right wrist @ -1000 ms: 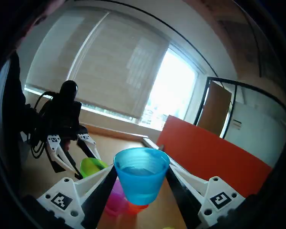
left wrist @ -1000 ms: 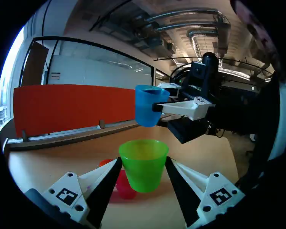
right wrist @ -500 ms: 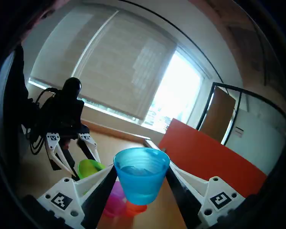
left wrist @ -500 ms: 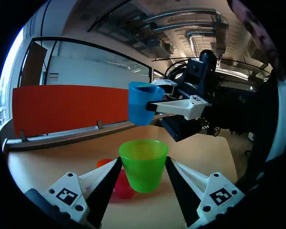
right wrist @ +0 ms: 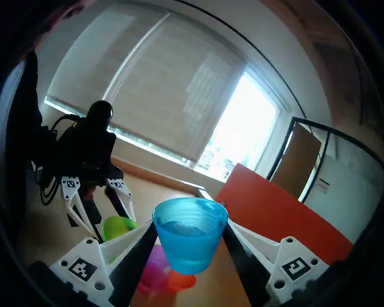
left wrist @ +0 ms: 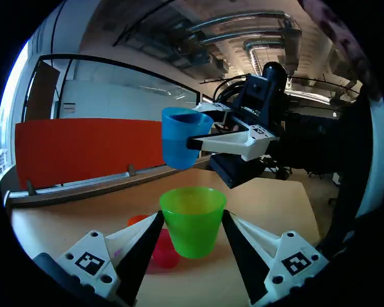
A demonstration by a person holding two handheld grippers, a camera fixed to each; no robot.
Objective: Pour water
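One blue cup [right wrist: 190,240], upright, water inside, clamped in right gripper [right wrist: 190,227] — above the green cup [left wrist: 193,222], one, upright, clamped in left gripper [left wrist: 192,216]. Beside it — one pink cup [right wrist: 153,271], one orange cup [right wrist: 183,280].

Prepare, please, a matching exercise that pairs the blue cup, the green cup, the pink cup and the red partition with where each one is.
Things:
1. blue cup
2. green cup
3. pink cup
4. red partition

Places:
A. standing on the table, low between the two tools
B. between the fingers of the left tool
C. behind the table's far edge
D. between the fingers of the right tool, with water inside

Pairs: 1-D, 2-B, 3-A, 4-C.
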